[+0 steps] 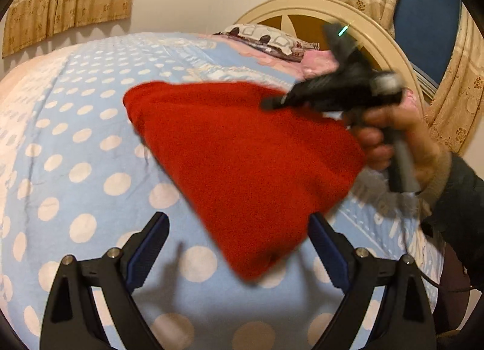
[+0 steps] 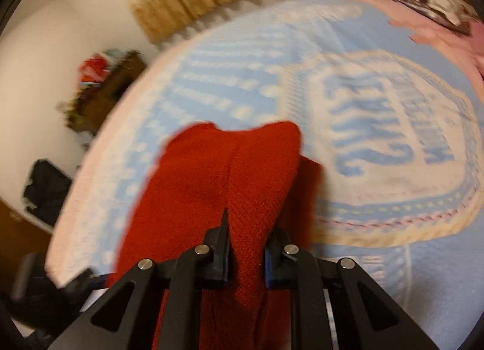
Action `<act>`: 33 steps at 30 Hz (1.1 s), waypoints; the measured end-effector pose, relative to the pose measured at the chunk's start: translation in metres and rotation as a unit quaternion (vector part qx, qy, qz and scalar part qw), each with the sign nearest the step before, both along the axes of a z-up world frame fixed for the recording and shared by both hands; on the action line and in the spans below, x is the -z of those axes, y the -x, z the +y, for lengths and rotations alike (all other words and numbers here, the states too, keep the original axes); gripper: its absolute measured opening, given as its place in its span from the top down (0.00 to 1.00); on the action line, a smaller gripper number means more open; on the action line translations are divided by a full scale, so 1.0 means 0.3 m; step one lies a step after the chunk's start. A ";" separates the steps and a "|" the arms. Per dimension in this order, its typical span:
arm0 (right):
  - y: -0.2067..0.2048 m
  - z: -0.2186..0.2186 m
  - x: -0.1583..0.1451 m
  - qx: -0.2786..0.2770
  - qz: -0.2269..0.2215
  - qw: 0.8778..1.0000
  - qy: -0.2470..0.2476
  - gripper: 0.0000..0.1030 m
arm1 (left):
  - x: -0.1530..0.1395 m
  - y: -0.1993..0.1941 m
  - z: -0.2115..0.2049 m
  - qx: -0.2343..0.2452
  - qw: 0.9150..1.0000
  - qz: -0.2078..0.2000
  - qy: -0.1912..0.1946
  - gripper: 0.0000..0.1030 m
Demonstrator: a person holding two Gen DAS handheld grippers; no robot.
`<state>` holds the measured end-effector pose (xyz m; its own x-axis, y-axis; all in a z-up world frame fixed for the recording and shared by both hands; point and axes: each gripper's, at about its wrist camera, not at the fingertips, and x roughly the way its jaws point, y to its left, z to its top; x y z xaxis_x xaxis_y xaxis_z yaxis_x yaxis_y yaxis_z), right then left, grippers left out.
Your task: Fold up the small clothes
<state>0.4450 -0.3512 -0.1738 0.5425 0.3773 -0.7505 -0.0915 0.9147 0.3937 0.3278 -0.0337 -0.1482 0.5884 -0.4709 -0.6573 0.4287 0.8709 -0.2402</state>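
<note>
Red knit garment (image 1: pixel 242 162) hangs over the polka-dot bedspread (image 1: pixel 75 144), lifted at its 2 o'clock corner. Right gripper (image 2: pixel 246 254) is clenched on a bunched fold, likely to carry it across. Left gripper (image 1: pixel 239 247) is released, straddling the low corner, ready to pin.

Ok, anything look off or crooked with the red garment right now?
Nothing damaged. The red garment hangs bunched and slanted over the dotted blanket, not laid flat. The right gripper pinches one fold; the left gripper is open and holds nothing.
</note>
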 end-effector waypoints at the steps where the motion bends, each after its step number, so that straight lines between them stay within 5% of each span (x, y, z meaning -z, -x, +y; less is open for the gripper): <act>1: -0.009 -0.017 0.028 0.007 0.007 1.000 -0.003 0.85 | -0.009 0.013 0.004 0.000 1.000 -0.006 -0.001 0.08; 6: -0.003 -0.053 0.043 0.003 0.010 0.999 -0.044 0.76 | -0.056 -0.045 0.034 -0.030 0.999 -0.017 -0.010 0.02; 8: 0.026 -0.059 0.007 0.011 0.011 0.999 -0.034 0.44 | -0.075 -0.064 0.037 -0.034 0.999 -0.024 -0.002 0.02; 9: 0.045 -0.061 -0.017 0.013 0.003 0.999 -0.034 0.39 | -0.089 -0.065 0.040 -0.038 0.999 -0.029 0.001 0.02; 14: 0.222 -0.008 -0.214 -0.011 -0.100 0.995 0.000 0.38 | -0.147 -0.023 0.069 -0.031 0.996 -0.044 0.073 0.00; 16: 0.273 0.048 -0.247 -0.059 -0.115 0.991 -0.014 0.38 | -0.116 -0.026 0.046 -0.028 0.997 -0.031 0.063 0.00; 20: 0.303 0.149 -0.205 -0.132 -0.092 0.987 -0.017 0.38 | 0.015 -0.080 0.028 -0.067 0.997 0.034 0.012 0.00; 24: 0.310 0.119 -0.040 -0.096 -0.011 0.995 -0.016 0.38 | 0.064 -0.040 0.038 -0.056 0.995 0.075 0.030 0.00; 26: 0.347 0.096 0.001 -0.099 -0.035 0.994 -0.026 0.38 | 0.041 -0.014 0.041 -0.054 0.996 0.063 0.023 0.00; 30: 0.389 0.152 -0.040 -0.113 -0.051 0.992 0.036 0.38 | -0.070 -0.008 0.087 -0.091 0.995 0.004 0.043 0.00; 33: 0.407 0.177 -0.120 -0.096 -0.094 0.989 0.060 0.38 | -0.119 -0.081 0.096 -0.141 0.990 -0.031 0.009 0.00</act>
<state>0.3228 -0.2980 -0.1378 0.6043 0.4015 -0.6882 -0.3289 0.9124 0.2434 0.3521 -0.0049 -0.1123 0.7371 -0.2939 -0.6085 0.1845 0.9538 -0.2372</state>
